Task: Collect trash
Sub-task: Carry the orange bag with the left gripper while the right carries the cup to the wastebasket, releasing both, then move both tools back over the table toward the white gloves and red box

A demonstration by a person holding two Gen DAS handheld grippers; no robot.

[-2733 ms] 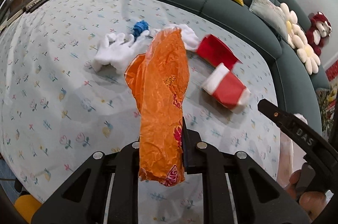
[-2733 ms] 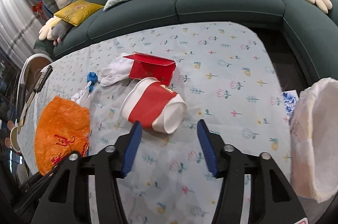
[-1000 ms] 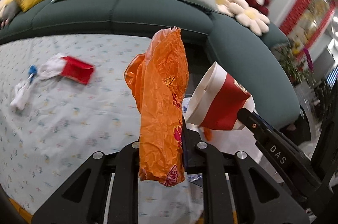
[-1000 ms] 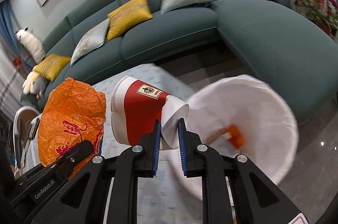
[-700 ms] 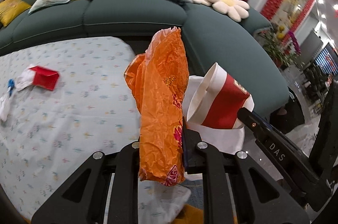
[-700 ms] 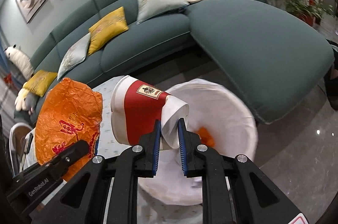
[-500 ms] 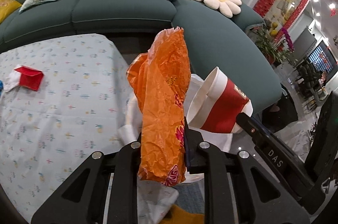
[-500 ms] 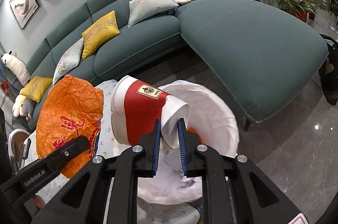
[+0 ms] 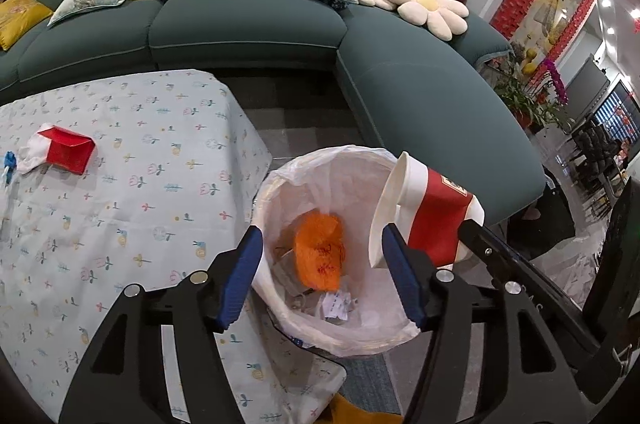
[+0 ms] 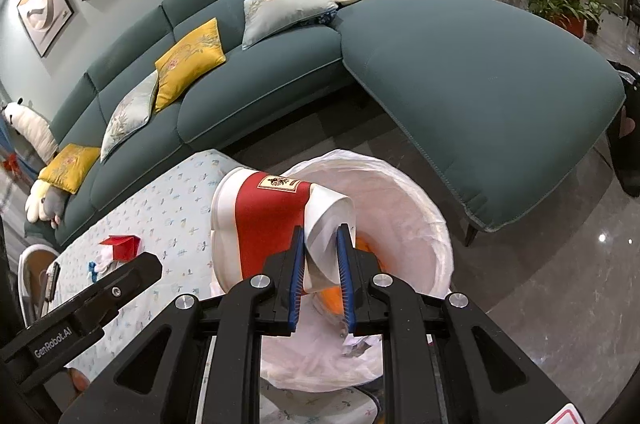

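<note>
A bin with a white liner stands on the floor by the table's right end; it also shows in the right wrist view. My left gripper is open and empty above the bin. The orange plastic bag lies inside the bin. My right gripper is shut on the squashed rim of a red and white paper cup and holds it over the bin; the cup shows in the left wrist view too. A red packet and white tissue lie on the table.
The table has a floral cloth and sits left of the bin. A teal sofa with cushions curves behind and to the right. A small blue scrap lies by the tissue. Polished floor lies right of the bin.
My left gripper has opened and let go of the orange bag, which has dropped into the bin. Both grippers moved from the table to over the bin. The right still holds the cup.
</note>
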